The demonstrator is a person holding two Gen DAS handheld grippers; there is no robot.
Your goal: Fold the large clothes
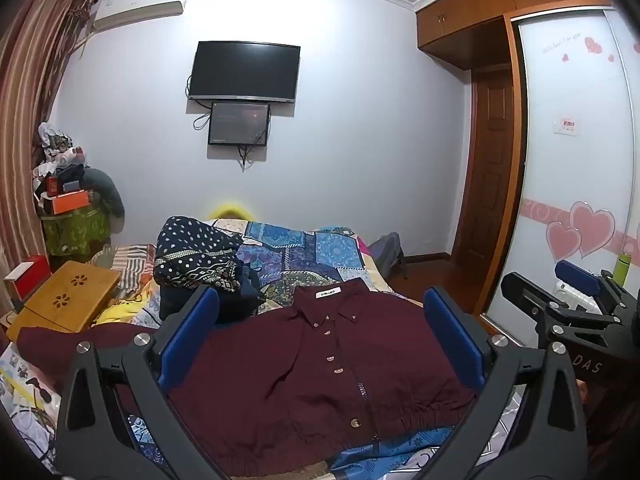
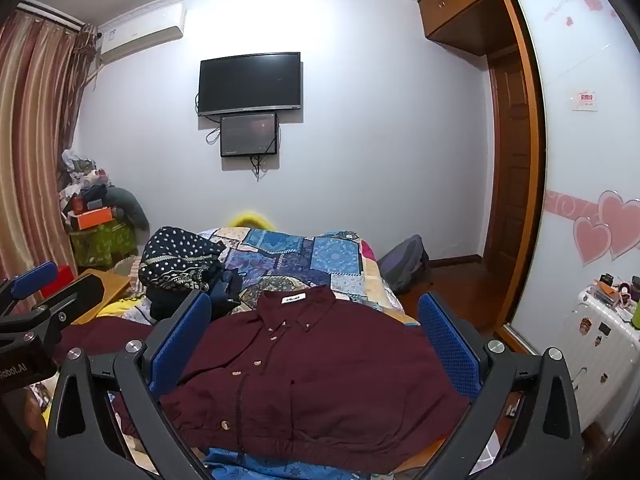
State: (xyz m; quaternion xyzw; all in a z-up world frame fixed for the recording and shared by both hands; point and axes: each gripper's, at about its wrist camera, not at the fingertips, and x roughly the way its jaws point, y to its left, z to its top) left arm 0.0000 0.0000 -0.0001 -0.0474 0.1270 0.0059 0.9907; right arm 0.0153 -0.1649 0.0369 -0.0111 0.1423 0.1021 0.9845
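While both grippers hang over the near end of the bed, the maroon button-up shirt (image 1: 320, 360) lies flat on the patchwork quilt (image 1: 308, 256), collar toward the far wall, white neck label showing, buttons running down the front, elastic hem nearest the cameras. One sleeve trails off to the left side of the bed. Left gripper (image 1: 320, 344): jaws spread as wide as they go, blue pads either side of the shirt's body in its own view, nothing pinched btwn them. Right gripper (image 2: 314, 344): same story, jaws fully apart, holding nothing, shirt framed btwn the fingers. In the left wrist view the right gripper shows at the right edge; in the right wrist view the left one pokes in at the left edge. Beyond the shirt, a dark polka-dot garment pile (image 1: 196, 256) sits on the quilt's left side. Wooden lap desk (image 1: 68, 300) further left. TV (image 1: 245, 71) on the far wall, white suitcase (image 2: 600, 352) by the wardrobe.
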